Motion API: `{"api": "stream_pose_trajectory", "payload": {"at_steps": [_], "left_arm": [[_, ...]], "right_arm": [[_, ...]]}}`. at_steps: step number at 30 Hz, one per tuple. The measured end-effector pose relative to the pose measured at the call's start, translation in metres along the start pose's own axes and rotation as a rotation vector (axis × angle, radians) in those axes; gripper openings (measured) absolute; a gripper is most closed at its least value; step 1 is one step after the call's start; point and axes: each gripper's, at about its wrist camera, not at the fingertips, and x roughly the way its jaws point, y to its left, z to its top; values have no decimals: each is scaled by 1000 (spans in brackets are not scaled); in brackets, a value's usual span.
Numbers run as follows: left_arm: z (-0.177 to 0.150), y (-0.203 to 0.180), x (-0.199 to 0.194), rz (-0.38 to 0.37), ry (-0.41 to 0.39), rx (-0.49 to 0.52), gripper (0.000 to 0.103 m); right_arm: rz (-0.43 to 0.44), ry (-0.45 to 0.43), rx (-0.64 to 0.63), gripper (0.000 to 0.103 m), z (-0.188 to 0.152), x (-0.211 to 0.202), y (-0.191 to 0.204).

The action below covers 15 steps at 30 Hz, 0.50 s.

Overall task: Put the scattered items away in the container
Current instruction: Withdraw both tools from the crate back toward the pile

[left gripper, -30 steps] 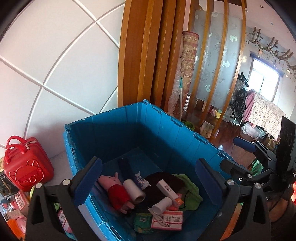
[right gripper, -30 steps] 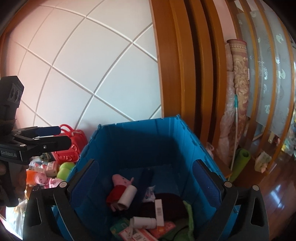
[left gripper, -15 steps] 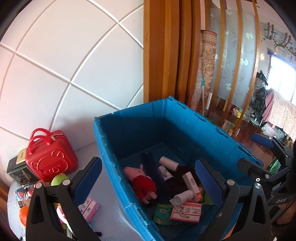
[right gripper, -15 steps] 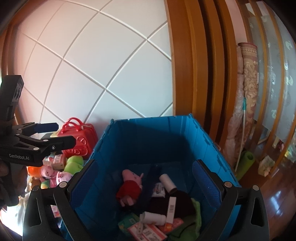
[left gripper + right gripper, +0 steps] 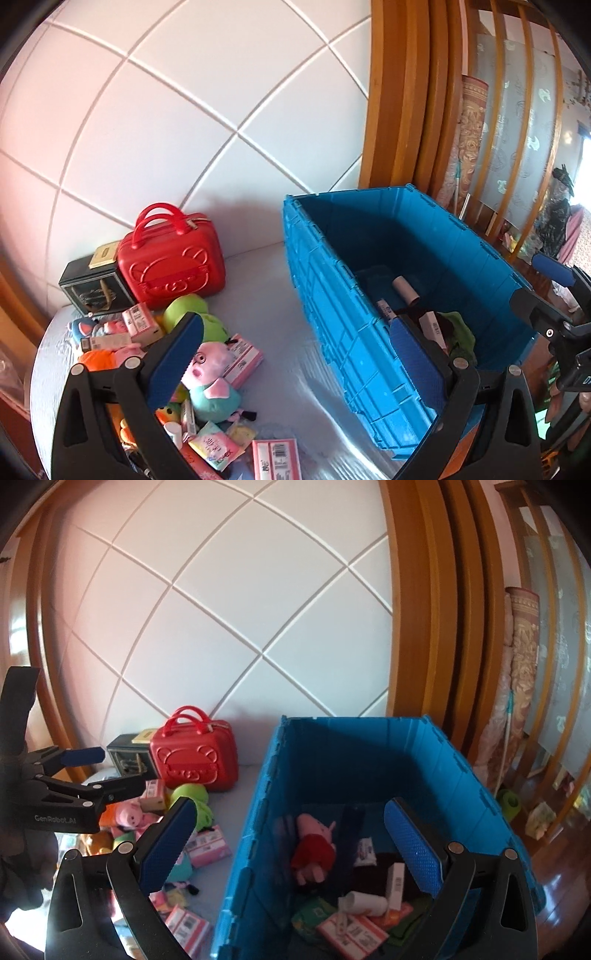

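Both our grippers are wide open, holding nothing. Left gripper [image 5: 295, 354] hangs over the table [image 5: 280, 321]: blue bin [image 5: 332, 314] wall sits against its right jaw, and the scattered pile is at its left jaw, with the pig plush in teal [image 5: 210, 384] just inside it and the pink box [image 5: 242, 356] beside that. Red case [image 5: 171, 266] lies farther ahead on the left. Right gripper [image 5: 288, 845] straddles the bin's left wall; the red-dressed pig plush [image 5: 314, 845] and white tube [image 5: 364, 902] lie in the bin between its jaws.
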Motion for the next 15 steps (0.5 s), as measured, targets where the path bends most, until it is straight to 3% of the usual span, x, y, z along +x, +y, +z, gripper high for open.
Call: {"api": "stream_pose_trajectory", "payload": {"at_steps": [15], "left_arm": [[-66, 130, -90, 186, -40, -188, 102]], "right_arm": [[14, 59, -30, 103, -7, -14, 105]]}}
